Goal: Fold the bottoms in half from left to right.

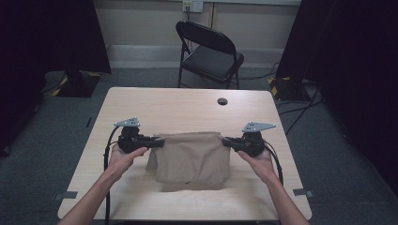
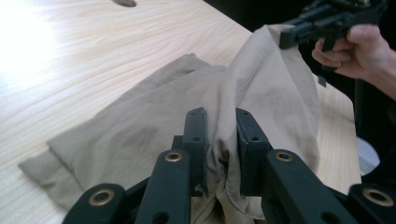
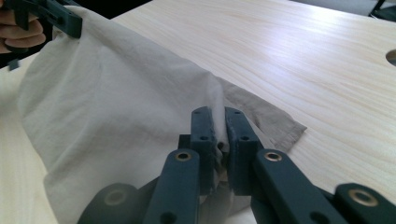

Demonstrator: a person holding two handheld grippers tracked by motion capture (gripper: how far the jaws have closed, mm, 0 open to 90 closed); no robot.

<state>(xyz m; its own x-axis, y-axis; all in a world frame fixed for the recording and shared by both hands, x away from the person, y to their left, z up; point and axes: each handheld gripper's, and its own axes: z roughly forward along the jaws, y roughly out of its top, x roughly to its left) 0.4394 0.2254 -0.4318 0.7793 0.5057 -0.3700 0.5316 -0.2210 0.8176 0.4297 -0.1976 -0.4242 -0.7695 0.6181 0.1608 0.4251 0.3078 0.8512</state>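
Above the table (image 1: 141,101), cloth (image 1: 190,159) (long axis left-right) clamped by left gripper (image 1: 159,143) and right gripper (image 1: 225,141).

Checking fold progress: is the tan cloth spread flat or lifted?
Lifted along one edge. The left gripper and right gripper pinch that edge of the cloth and hold it up; the rest hangs onto the table.

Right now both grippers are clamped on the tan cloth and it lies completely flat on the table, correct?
Not flat. The left gripper and right gripper are each clamped on the tan cloth, but they hold its top edge lifted off the table while its lower part hangs down to the wood, as the high view shows.
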